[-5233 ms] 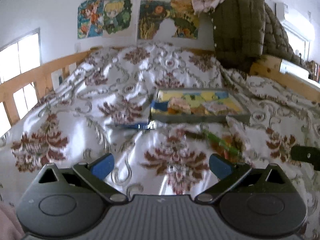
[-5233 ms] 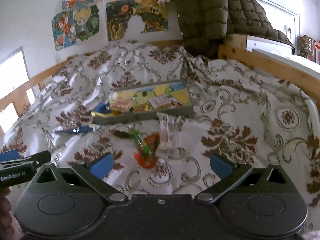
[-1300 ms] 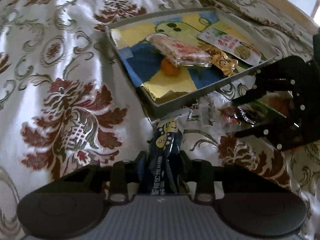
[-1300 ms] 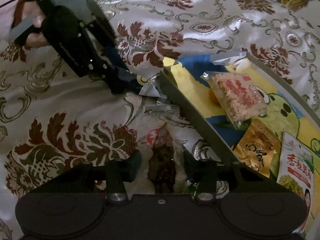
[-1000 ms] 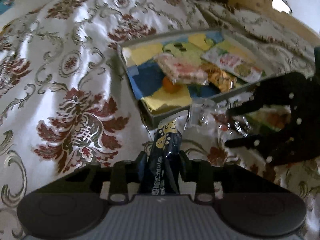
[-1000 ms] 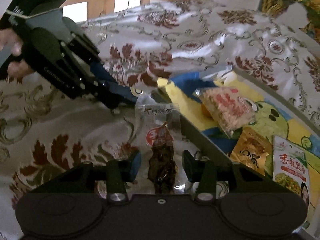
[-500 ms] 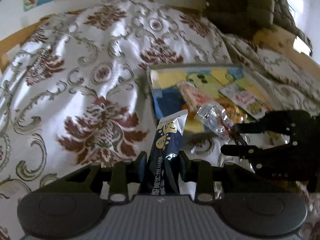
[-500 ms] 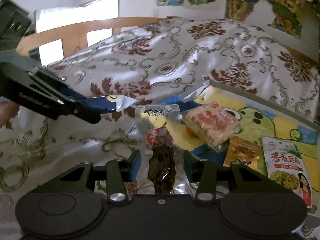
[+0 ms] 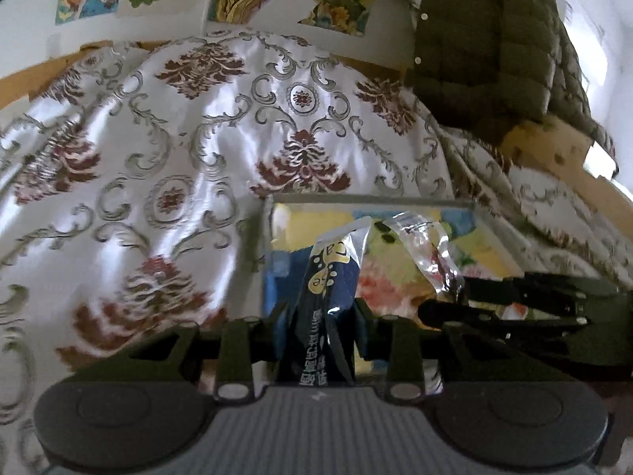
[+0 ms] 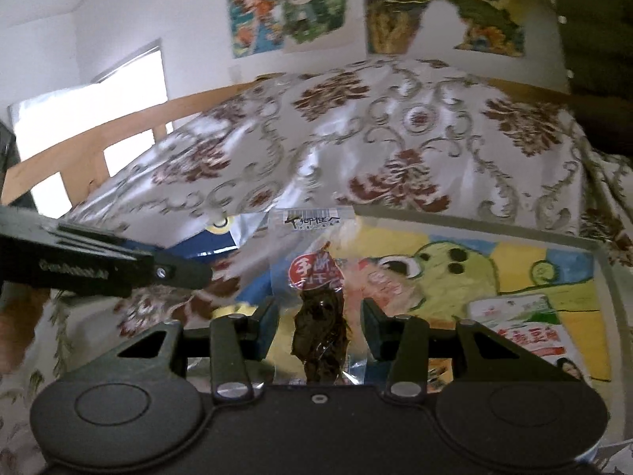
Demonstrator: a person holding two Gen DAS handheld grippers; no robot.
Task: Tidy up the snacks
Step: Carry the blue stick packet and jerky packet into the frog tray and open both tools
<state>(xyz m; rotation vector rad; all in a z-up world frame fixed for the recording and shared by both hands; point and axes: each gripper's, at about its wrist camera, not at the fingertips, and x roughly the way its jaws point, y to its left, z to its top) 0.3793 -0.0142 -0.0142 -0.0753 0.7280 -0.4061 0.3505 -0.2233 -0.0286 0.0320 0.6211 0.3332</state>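
My left gripper (image 9: 320, 316) is shut on a dark blue snack packet (image 9: 332, 273) that stands up between its fingers, over the near left part of the grey tray (image 9: 356, 200). My right gripper (image 10: 318, 320) is shut on a clear packet of dark dried meat with a red label (image 10: 316, 273), also held over the tray (image 10: 474, 229). The two grippers hang side by side: the right gripper (image 9: 435, 308) shows in the left wrist view, and the left gripper (image 10: 190, 273) with its blue packet (image 10: 213, 241) shows in the right wrist view. A white and red snack bag (image 10: 522, 324) and a pink packet (image 10: 376, 277) lie in the tray.
The tray rests on a shiny floral bedspread (image 9: 178, 158). An olive quilted jacket (image 9: 494, 39) hangs at the back right. A wooden bed rail (image 10: 99, 150) runs along the left, with posters (image 10: 285, 8) on the wall behind.
Both grippers have lifted their packets off the bedspread and carried them over the tray. Both views have tipped up, and now show the wall and the jacket.
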